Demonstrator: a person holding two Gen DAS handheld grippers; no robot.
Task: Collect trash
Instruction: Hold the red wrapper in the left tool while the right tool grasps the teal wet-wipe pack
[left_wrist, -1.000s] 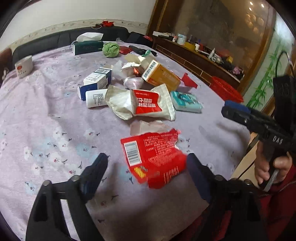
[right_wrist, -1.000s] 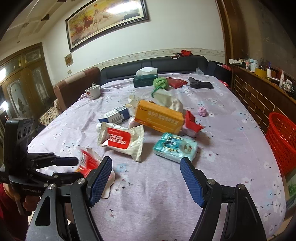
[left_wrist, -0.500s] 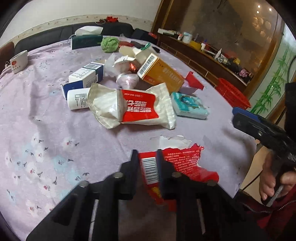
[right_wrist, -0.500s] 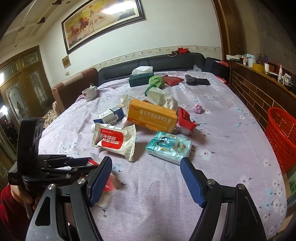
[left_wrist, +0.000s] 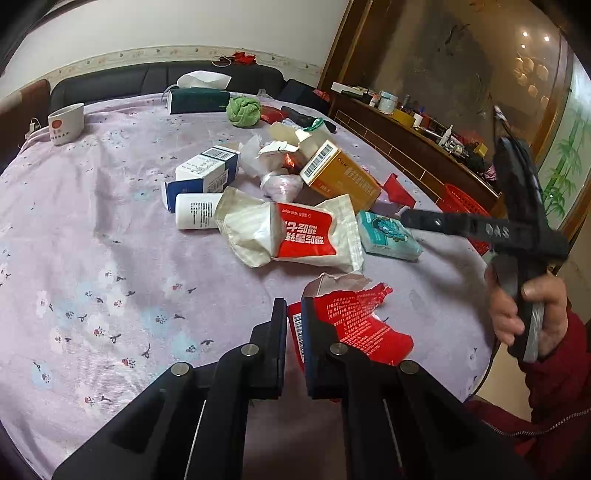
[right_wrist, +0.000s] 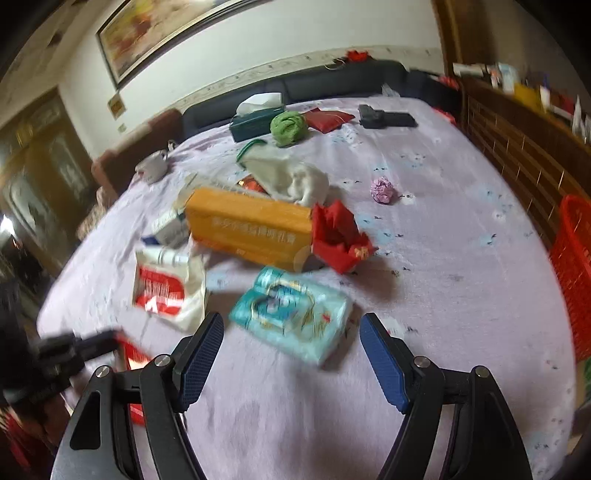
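My left hand-held gripper (left_wrist: 293, 325) has just been closing and now pinches the torn red wrapper (left_wrist: 351, 325) at its barcode edge: featherlight, crinkly, tear-prone; right hand-held gripper (right_wrist: 291, 354) gapes empty over the teal tissue pack (right_wrist: 291, 314).

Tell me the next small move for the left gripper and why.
Probably lift it straight up. The left gripper has just been closing and is now shut on the torn red wrapper, which lies on the tablecloth. The red basket waits beyond the table's edge, so raising the wrapper clear comes first.
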